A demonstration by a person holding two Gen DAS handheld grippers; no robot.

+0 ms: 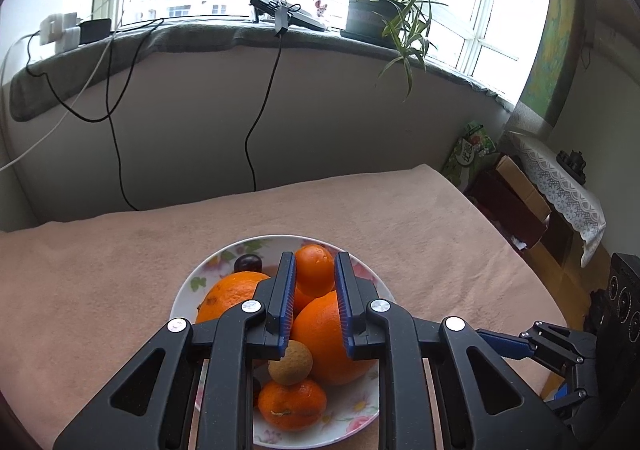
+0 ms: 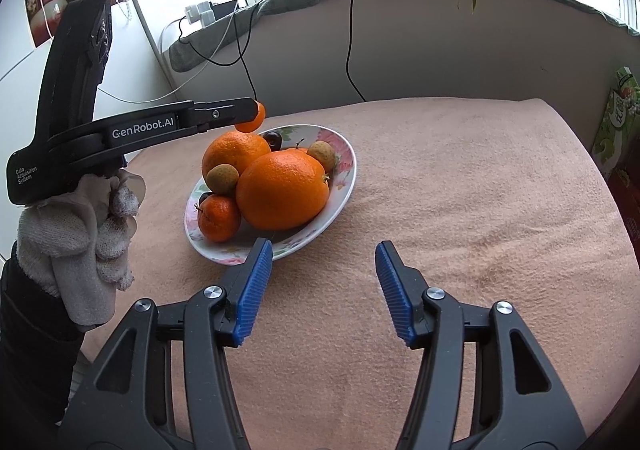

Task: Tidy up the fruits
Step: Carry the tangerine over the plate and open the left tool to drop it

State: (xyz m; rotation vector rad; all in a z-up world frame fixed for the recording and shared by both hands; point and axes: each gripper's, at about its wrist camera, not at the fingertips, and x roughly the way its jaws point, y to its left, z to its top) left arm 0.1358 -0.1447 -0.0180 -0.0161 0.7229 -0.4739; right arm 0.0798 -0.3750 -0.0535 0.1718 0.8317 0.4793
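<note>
Left wrist view: small mandarin point(image 1: 315, 270) is clamped by left gripper point(image 1: 315, 270) above floral plate point(image 1: 192, 282) w/ oranges, on pink cloth point(image 1: 420, 226); windowsill, plant point(image 1: 384, 10) far.

Right wrist view: right gripper point(image 2: 324, 262) is seen parted, nothing between, near plate's right edge.

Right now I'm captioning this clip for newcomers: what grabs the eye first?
A floral plate heaped with big oranges sits on the pink cloth. Above it, the left gripper pinches a small orange fruit in midair. The right gripper is empty, its fingers apart beside the plate.
</note>
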